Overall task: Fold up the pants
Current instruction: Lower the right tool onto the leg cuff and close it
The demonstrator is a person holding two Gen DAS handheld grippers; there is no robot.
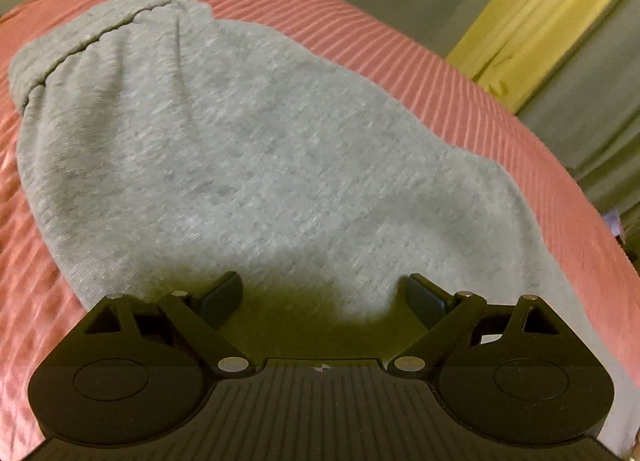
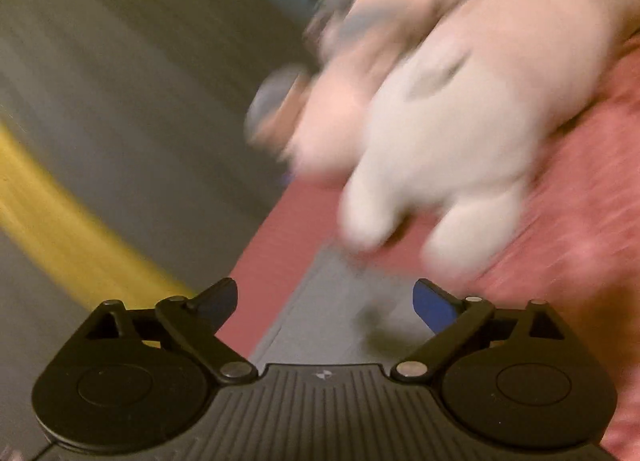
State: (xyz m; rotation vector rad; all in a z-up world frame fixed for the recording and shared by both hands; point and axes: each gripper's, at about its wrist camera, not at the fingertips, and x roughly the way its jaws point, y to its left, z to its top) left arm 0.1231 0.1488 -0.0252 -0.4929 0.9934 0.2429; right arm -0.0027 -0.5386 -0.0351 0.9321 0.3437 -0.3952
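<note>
Grey pants (image 1: 248, 165) lie flat on a pink ribbed bedspread (image 1: 400, 61), the elastic waistband (image 1: 96, 33) at the far left. My left gripper (image 1: 322, 299) is open and empty, just above the near edge of the pants. In the right wrist view, which is blurred by motion, my right gripper (image 2: 324, 303) is open and empty over a grey strip of the pants (image 2: 340, 301) at the bed edge. A hand in a white glove (image 2: 460, 121) holds a gripper handle ahead of it.
The bed edge (image 2: 264, 241) drops off to a grey floor (image 2: 140, 101). A yellow curtain (image 1: 532, 21) hangs beyond the bed on the right. Pink bedspread surrounds the pants on all visible sides.
</note>
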